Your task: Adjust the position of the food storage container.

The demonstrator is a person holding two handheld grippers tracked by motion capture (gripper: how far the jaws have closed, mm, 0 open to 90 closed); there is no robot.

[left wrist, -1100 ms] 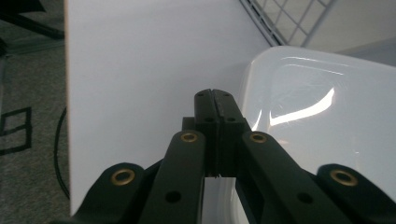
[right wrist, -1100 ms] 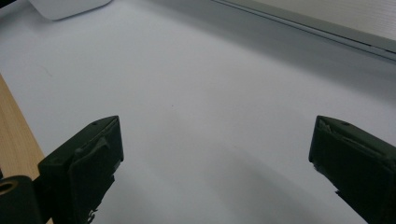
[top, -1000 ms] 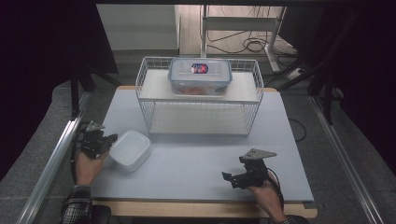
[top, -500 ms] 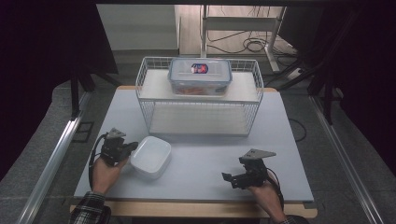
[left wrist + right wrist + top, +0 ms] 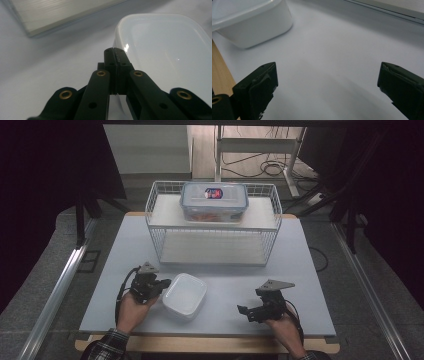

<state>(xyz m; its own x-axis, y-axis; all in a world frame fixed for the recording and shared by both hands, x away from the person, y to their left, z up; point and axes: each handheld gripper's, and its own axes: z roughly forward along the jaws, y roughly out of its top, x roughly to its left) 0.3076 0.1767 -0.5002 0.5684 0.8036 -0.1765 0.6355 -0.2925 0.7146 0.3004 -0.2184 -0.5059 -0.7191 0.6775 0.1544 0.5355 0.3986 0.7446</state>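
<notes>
High view puts the white container (image 5: 185, 295) on the pale worktop (image 5: 310, 285), toward the near left, lying at a slant to the worktop's edges. The left tool (image 5: 162, 285) is at the container's left rim, held in the person's left hand (image 5: 131, 306). In the left gripper view its two black jaws are pressed flat together, with the container's thin rim (image 5: 117, 37) right at their tips; the pictures do not let me tell whether any of the rim is caught between them.

The right tool (image 5: 246, 312) rests low over the near right part of the worktop, well apart from the container, in the right hand (image 5: 284, 324). The right gripper view shows its jaws standing wide apart with nothing between them, only bare worktop ahead; the container (image 5: 249, 22) sits off toward the upper left of that view, and the wooden front edge (image 5: 220, 72) of the worktop runs just beside the left jaw.

A wire basket (image 5: 150, 212) stands across the back half of the worktop, with a lidded clear box (image 5: 214, 202) on its upper shelf. Between the basket's front wire wall and the container lies a narrow strip of bare surface. Open worktop stretches between the container and the right tool, and on to the right edge.
</notes>
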